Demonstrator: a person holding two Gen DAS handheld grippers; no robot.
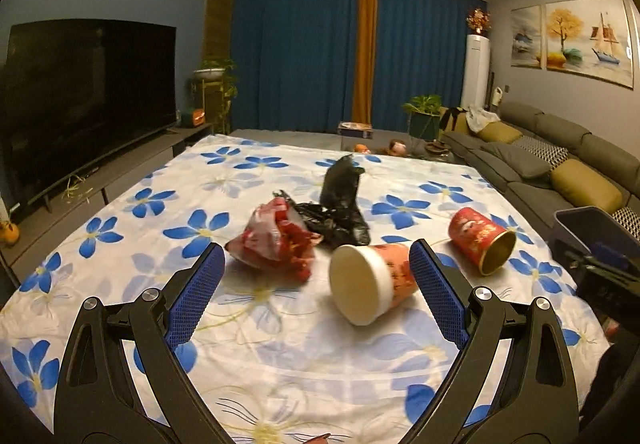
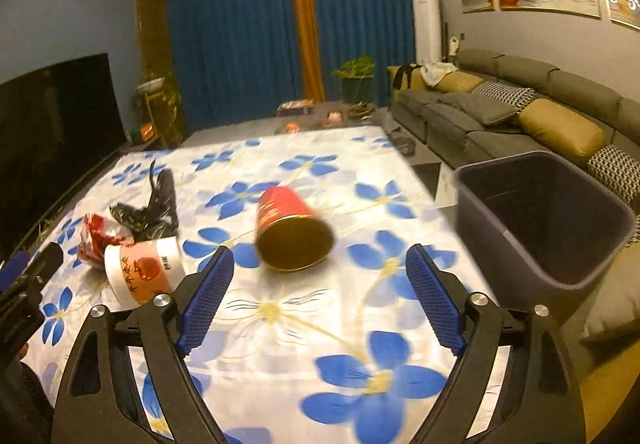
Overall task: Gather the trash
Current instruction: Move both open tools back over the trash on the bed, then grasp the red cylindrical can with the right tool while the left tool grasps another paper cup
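Blue-flowered white cloth (image 1: 280, 356) is covering the table. Left gripper (image 1: 316, 260) is hovering over it with jaws spread wide, holding nothing; a white-and-pink paper cup (image 1: 370, 282) is lying on its side between the fingertips, mouth toward the camera. Red crumpled wrapper (image 1: 276, 240) and black plastic bag (image 1: 340, 208) are lying just behind it, touching. Right gripper (image 2: 320, 262) is likewise gaping, empty, with a red can (image 2: 290, 230) lying on its side just ahead. Dark bin (image 2: 548, 216) is standing at the table's right edge.
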